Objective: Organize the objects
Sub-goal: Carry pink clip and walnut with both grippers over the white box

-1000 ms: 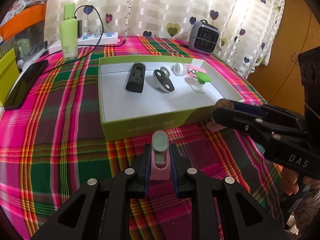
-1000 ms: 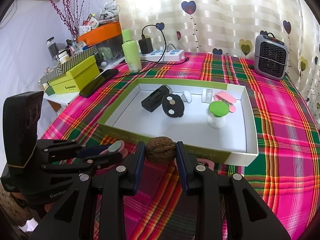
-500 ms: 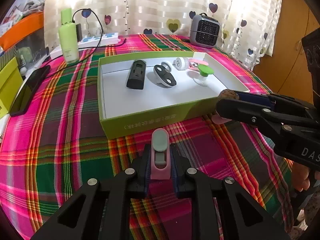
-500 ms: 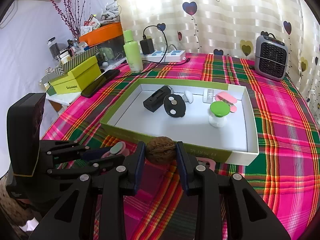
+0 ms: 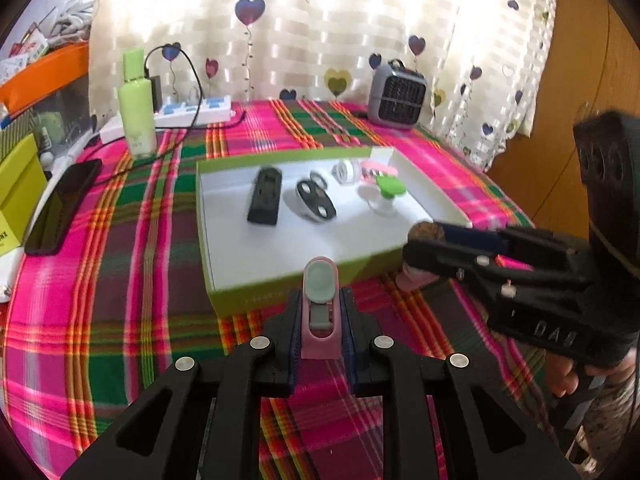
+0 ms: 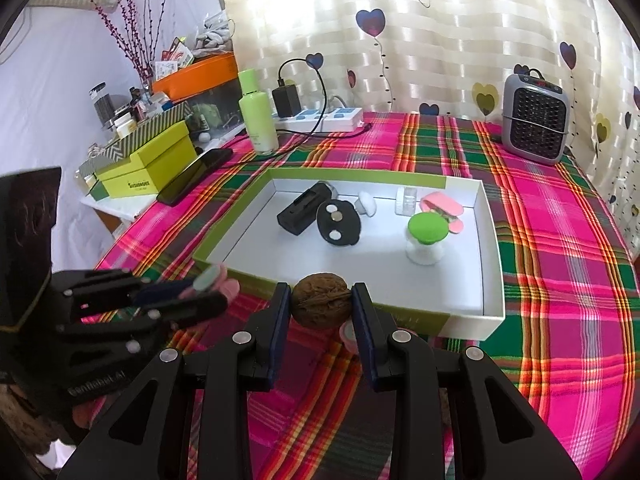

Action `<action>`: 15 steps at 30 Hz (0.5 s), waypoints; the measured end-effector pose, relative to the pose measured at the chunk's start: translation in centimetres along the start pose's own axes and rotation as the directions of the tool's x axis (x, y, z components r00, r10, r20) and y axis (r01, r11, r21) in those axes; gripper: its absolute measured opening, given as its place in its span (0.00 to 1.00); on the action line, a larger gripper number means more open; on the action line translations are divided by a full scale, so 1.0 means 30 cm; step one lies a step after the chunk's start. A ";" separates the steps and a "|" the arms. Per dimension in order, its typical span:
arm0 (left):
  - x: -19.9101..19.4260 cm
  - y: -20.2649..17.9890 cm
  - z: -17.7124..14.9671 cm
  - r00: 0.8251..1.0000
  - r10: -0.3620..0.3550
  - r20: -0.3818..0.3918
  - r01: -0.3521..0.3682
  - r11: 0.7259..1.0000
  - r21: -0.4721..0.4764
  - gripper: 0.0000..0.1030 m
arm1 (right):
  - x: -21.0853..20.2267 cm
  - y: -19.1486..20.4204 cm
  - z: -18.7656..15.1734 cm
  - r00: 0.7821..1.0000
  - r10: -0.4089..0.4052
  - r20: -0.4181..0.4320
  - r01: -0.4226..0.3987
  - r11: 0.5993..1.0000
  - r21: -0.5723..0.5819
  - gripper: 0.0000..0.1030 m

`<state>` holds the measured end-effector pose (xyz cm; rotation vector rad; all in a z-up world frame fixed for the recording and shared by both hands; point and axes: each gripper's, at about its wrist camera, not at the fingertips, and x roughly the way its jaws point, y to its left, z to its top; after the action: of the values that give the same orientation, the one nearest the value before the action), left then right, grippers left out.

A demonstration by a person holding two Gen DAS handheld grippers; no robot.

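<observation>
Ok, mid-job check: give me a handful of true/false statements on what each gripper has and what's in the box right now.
1. The left gripper is shut on the pink clip. True.
2. The right gripper holds a green-lidded jar. False: it grips the walnut; the jar stands in the box.
3. The walnut is already in the box. False: it is short of the near wall.
4. A black case lies in the box. True.

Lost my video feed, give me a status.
Left gripper shut on pink clip. Right gripper shut on walnut. Both short of the box; near wall ahead.
</observation>
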<state>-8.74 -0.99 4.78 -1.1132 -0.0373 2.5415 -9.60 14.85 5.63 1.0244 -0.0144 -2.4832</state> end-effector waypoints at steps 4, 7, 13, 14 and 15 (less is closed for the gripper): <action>0.016 0.014 0.037 1.000 0.007 0.012 -0.006 1.000 -0.015 0.15 | 0.013 0.006 0.022 1.000 0.004 0.001 -0.004 1.000 -0.008 0.31; 0.030 0.024 0.061 1.000 0.019 0.021 -0.018 1.000 -0.014 0.15 | 0.022 0.008 0.036 1.000 0.002 0.002 -0.002 1.000 -0.020 0.31; 0.074 0.059 0.098 0.999 0.034 0.009 -0.034 0.999 -0.024 0.15 | 0.067 -0.017 0.072 1.000 -0.001 -0.015 0.001 1.000 0.003 0.31; 0.081 0.066 0.103 0.999 0.040 0.007 -0.040 0.999 -0.030 0.15 | 0.078 -0.018 0.078 1.000 -0.001 -0.019 0.001 1.000 0.001 0.31; 0.087 0.071 0.107 0.999 0.042 0.007 -0.042 0.999 -0.035 0.15 | 0.084 -0.020 0.081 1.000 -0.004 -0.022 0.004 1.000 0.001 0.31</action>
<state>-13.34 -1.72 4.77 -1.1292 -0.0602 2.5915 -13.05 13.97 5.59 1.0530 -0.0071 -2.4752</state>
